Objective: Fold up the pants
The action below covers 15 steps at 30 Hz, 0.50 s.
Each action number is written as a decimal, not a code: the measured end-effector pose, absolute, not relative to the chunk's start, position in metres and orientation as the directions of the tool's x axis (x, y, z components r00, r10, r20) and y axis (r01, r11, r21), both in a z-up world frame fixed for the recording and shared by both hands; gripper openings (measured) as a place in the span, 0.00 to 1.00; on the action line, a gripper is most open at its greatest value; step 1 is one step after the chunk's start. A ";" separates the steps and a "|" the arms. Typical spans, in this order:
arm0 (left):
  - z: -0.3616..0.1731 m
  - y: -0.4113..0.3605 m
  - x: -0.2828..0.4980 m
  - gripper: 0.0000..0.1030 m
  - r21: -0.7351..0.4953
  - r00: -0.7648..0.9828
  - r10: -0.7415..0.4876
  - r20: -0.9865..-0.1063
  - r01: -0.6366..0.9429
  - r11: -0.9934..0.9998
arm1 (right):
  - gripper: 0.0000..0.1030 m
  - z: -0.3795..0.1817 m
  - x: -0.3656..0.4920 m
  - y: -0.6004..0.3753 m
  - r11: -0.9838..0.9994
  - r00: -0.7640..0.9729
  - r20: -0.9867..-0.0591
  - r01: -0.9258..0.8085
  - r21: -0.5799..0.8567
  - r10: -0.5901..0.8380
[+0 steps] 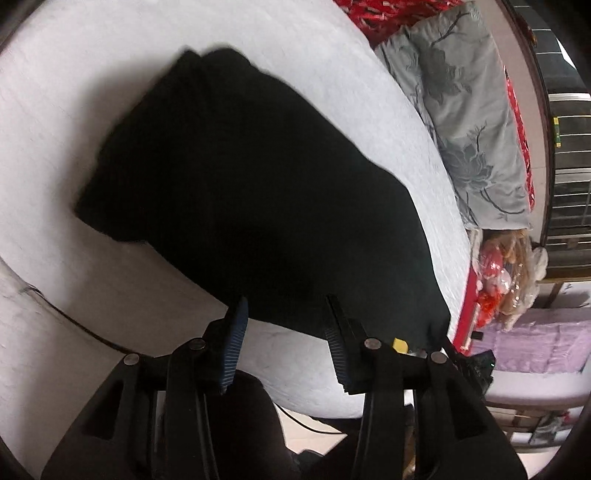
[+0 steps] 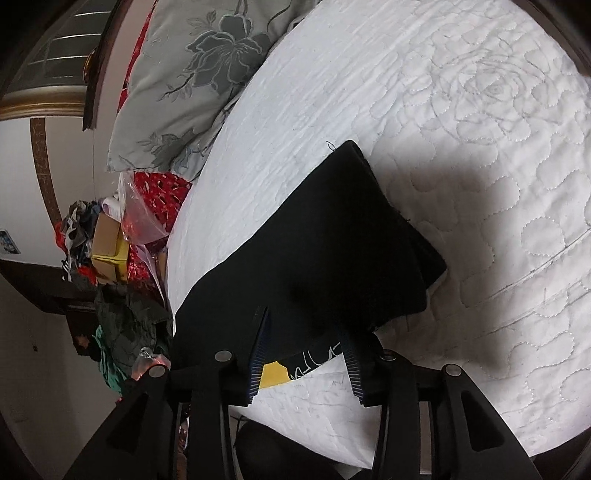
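So the black pants (image 1: 251, 192) are lying on the white quilted mattress (image 1: 92, 92), already doubled over into a thick dark slab with the layers stacked at one end. In the right wrist view the stacked end (image 2: 417, 236) points toward the big stitched rose pattern in the mattress, and you can see a few layers of fabric edge there.

Left tongs (image 1: 286, 314) are spread apart, nothing between them. They sit right at the near edge of the pants, with the fingertips just overlapping the dark fabric in the picture; can't tell if they actually touch it.

Right tongs (image 2: 304, 326) are also spread wide, with the near edge of the pants running between the two fingers. They aren't pinched on it. Just under that edge of the pants there's a yellow tag (image 2: 273, 374) and some white printed lettering on black, sitting between the fingers.

Beyond the pants, on the far side of the mattress, a grey pillow with a dark flower print (image 2: 192, 74) leans against something red patterned (image 1: 384, 14). Past the mattress corner near the pillow there's a messy pile of stuff: plastic bags, a yellowish box (image 2: 109, 247), bits of cloth.
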<state>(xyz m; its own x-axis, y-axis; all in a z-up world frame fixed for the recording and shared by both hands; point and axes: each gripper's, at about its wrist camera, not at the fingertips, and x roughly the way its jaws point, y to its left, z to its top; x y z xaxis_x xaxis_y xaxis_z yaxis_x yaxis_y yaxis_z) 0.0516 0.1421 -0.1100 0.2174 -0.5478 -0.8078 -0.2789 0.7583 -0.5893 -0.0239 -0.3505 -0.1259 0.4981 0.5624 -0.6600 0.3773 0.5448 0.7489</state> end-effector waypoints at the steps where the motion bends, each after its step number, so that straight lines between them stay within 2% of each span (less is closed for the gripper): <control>1: -0.112 0.139 0.052 0.38 -0.595 0.213 -0.555 -0.804 -0.280 0.754 | 0.40 -0.127 -0.023 -0.349 0.547 0.497 -0.662 0.379 0.747 0.561; 7: -0.117 0.127 0.064 0.38 -0.578 0.227 -0.532 -0.816 -0.309 0.755 | 0.41 -0.131 -0.022 -0.351 0.537 0.504 -0.666 0.397 0.744 0.550; 10: -0.119 0.125 0.067 0.43 -0.573 0.236 -0.522 -0.819 -0.334 0.748 | 0.42 -0.131 -0.021 -0.351 0.537 0.507 -0.665 0.395 0.745 0.549; 15: -0.117 0.127 0.067 0.42 -0.558 0.275 -0.485 -0.830 -0.376 0.740 | 0.42 -0.133 -0.018 -0.353 0.531 0.523 -0.661 0.398 0.748 0.538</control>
<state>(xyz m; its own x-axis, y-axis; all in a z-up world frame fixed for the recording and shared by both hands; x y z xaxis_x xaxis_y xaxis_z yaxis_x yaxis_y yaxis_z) 0.0665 0.1269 -0.1172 0.2754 -0.4855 -0.8297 -0.3761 0.7399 -0.5578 -0.0181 -0.3529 -0.1331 0.5232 0.5382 -0.6607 0.3978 0.5314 0.7479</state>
